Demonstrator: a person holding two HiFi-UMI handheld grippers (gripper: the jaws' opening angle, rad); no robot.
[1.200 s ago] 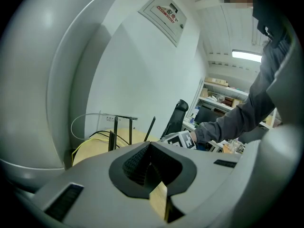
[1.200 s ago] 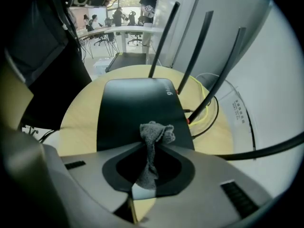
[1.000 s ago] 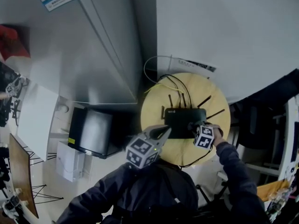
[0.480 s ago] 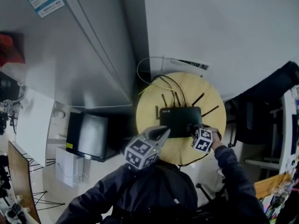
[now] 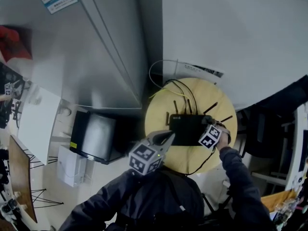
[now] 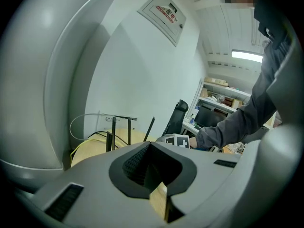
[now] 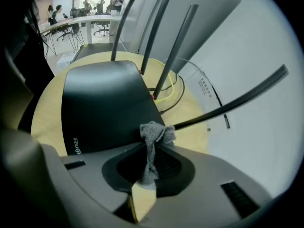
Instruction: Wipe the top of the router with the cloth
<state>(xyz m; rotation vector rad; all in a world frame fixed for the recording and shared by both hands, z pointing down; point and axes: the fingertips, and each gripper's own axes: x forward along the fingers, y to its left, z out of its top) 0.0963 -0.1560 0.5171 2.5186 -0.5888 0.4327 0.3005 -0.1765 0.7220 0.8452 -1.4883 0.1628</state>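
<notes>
Right gripper view has our right gripper (image 7: 151, 148) clenched on a grey cloth (image 7: 156, 133). The cloth's bunched end sticks out just past the jaws, at the near right corner of the black router (image 7: 102, 101); we cannot tell whether it touches. The router lies flat on the round wooden counter (image 7: 45, 120), with its antennas (image 7: 178, 42) raised along the far side. Our left gripper (image 6: 148, 151) hovers near the router's left end, jaws closed together on nothing, well apart from the cloth.

I'm looking at an office: past the round table (image 6: 92, 146) stand a desk chair (image 6: 180, 108), monitor (image 6: 208, 116) and shelves (image 6: 219, 85)
</notes>
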